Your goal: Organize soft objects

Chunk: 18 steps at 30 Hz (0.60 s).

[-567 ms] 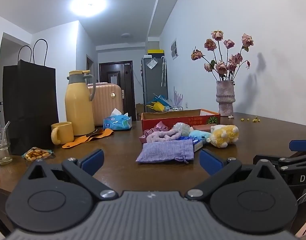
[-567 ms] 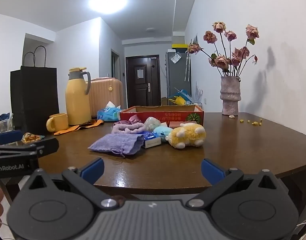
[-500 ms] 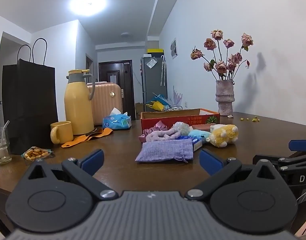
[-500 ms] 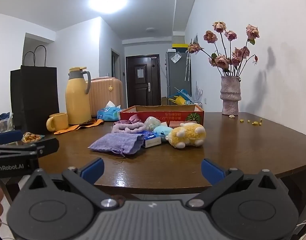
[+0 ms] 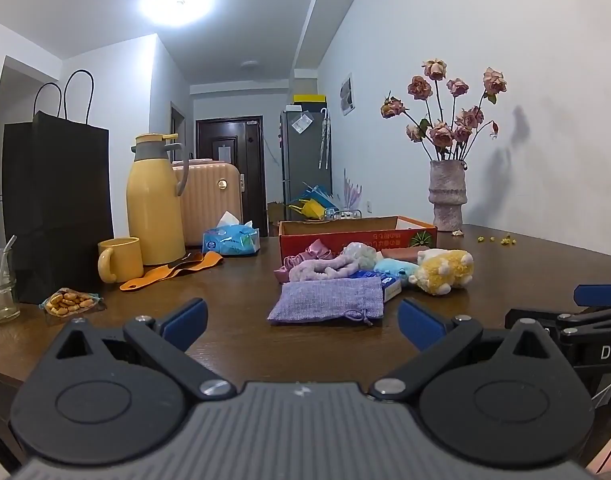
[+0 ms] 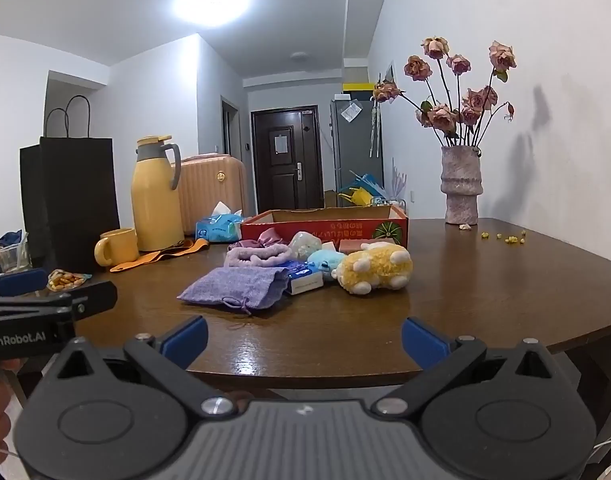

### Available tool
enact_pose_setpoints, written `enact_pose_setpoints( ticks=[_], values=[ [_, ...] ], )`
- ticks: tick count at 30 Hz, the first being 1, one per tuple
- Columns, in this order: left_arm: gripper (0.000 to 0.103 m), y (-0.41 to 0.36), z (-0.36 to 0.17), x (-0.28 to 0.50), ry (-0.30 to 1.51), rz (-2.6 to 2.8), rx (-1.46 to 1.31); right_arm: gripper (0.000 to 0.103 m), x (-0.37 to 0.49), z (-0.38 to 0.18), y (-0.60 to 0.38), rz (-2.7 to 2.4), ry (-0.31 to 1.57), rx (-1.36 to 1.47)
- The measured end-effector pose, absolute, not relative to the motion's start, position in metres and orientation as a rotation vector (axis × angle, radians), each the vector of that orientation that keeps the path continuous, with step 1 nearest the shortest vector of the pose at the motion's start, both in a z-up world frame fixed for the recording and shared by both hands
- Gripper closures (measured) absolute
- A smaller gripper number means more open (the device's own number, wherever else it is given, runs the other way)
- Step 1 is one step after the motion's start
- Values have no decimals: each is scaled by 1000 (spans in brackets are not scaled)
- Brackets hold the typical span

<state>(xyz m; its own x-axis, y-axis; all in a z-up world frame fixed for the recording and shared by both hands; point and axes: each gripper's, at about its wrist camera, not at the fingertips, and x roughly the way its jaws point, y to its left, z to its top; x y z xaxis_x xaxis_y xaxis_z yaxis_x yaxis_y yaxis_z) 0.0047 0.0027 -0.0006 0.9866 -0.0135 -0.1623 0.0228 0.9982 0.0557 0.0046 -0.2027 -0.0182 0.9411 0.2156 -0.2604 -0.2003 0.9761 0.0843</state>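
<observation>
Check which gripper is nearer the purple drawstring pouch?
Left, slightly. The left gripper sits over the table edge with the purple drawstring pouch just ahead between its open fingers. The right gripper hangs off the table's front edge, pouch ahead-left.

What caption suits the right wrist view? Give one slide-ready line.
Open right claw faces a purple pouch, yellow plush and red box on the table.

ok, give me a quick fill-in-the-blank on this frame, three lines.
1. Both the left hand-held gripper and the right hand-held gripper are ____.
2. The purple drawstring pouch lies nearer the camera than the ____ plush toy.
3. The red cardboard box stands ____ the soft objects.

Missing: open; yellow; behind
</observation>
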Motion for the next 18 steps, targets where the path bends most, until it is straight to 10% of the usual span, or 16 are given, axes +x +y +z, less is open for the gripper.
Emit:
enact_pose_setpoints(
  ticks=[18],
  values=[
    [0,2,1,0,154,-23,60,0,6,-19,-201,212,275,61]
  ],
)
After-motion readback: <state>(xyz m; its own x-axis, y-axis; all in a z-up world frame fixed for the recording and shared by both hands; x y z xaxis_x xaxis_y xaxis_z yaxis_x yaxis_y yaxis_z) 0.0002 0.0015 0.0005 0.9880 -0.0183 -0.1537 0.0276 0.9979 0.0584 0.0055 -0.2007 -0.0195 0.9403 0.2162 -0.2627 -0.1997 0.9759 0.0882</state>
